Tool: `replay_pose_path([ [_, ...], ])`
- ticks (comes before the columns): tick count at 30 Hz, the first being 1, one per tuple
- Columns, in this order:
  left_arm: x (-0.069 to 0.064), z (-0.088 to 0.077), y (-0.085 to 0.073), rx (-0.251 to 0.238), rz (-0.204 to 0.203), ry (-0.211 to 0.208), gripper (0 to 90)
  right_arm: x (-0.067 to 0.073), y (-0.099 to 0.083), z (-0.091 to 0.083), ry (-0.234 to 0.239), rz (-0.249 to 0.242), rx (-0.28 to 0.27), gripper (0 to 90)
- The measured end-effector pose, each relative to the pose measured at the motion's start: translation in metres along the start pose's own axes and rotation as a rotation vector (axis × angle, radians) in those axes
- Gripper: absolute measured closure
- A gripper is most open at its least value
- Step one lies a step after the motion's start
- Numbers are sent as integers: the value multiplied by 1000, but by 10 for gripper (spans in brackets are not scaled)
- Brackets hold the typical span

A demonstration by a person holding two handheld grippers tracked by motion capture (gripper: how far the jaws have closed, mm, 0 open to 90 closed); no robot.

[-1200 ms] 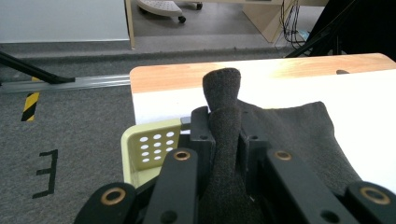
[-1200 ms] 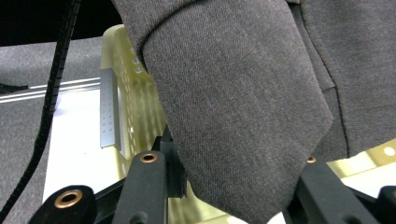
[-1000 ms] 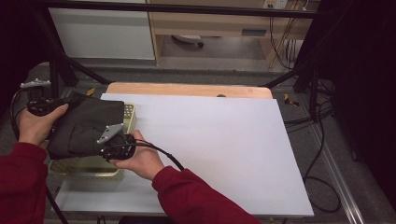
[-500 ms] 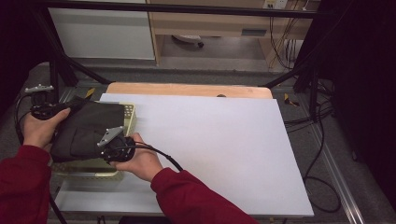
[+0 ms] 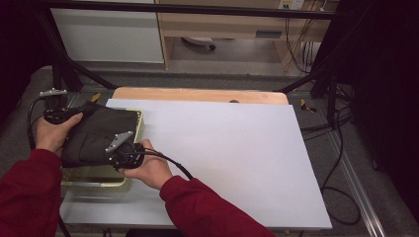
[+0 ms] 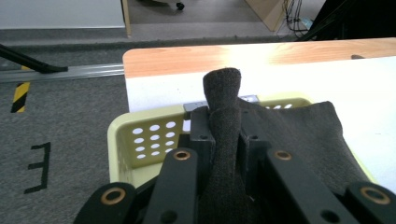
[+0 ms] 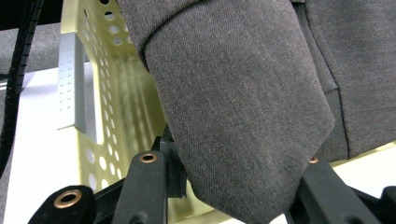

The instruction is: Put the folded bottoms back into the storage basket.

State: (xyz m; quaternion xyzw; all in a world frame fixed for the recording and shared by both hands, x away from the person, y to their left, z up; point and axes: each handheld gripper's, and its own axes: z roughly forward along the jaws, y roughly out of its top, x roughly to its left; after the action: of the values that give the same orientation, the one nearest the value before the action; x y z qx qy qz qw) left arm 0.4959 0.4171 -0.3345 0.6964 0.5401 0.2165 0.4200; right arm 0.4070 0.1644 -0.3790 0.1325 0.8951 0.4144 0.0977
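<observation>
Dark garment (image 5: 94, 138) pinched between jaws of both grippers, over yellow basket (image 5: 99, 183).

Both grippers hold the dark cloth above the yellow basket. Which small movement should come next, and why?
Probably lower both hands together. The left gripper and right gripper each pinch the dark cloth, which hangs over the yellow basket, so it would settle inside.

garment (image 5: 96, 138): dark matt woven cloth | basket (image 5: 139, 123): pale yellow perforated plastic

free: white table (image 5: 222, 158) right of basket (image 5: 139, 121) — blocked: dark cloth (image 5: 99, 136) covers basket
</observation>
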Motion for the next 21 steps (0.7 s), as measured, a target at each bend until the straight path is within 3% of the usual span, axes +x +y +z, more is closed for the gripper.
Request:
replay_pose_path([
  [9,2,6,-1,-6,20,-6,796,-1,2,2,-4,7,21,615],
  [15,3,7,-2,-4,21,20,776,-2,4,2,-11,8,25,586],
  [18,6,8,-3,-19,23,76,656,-1,4,2,-18,22,16,452],
  [21,4,5,-2,-39,19,83,539,-1,5,-4,-25,49,7,266],
])
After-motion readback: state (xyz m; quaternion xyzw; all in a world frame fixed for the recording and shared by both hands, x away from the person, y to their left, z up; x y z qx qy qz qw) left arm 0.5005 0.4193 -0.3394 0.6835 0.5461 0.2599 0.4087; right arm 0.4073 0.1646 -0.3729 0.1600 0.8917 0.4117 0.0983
